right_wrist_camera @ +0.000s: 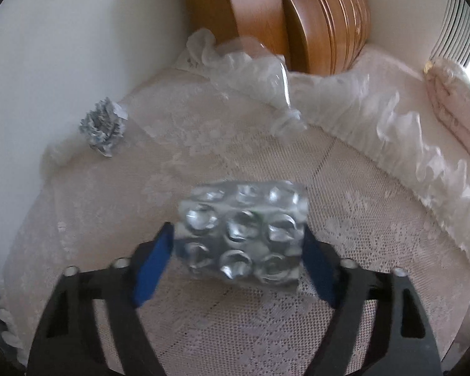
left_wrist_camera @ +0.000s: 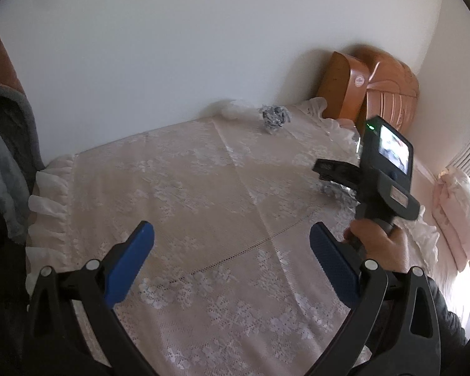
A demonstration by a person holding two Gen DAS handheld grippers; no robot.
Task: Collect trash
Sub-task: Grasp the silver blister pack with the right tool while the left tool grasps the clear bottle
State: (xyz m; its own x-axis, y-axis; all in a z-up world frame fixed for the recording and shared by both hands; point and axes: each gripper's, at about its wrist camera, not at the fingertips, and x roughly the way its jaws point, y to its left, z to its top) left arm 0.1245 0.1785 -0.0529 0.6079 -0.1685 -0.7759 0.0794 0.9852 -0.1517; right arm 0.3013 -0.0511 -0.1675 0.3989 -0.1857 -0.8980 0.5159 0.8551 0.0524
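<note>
Lace-covered table: your right gripper apparently pinching foil blister pack; left gripper wide open, empty; crumpled paper and clear plastic bag left.

blister pack motion-blurred, clear bottle smeared, indistinct

You see a shiny, crinkled foil blister pack with dimpled pockets, set between matt blue, finely textured pads on black plastic arms. Under it lies a soft, matt lace cloth with a sheer ruffled edge. Near the counter's far edge sits a crumpled grey paper ball. The headboard is glossy varnished wood.
</note>
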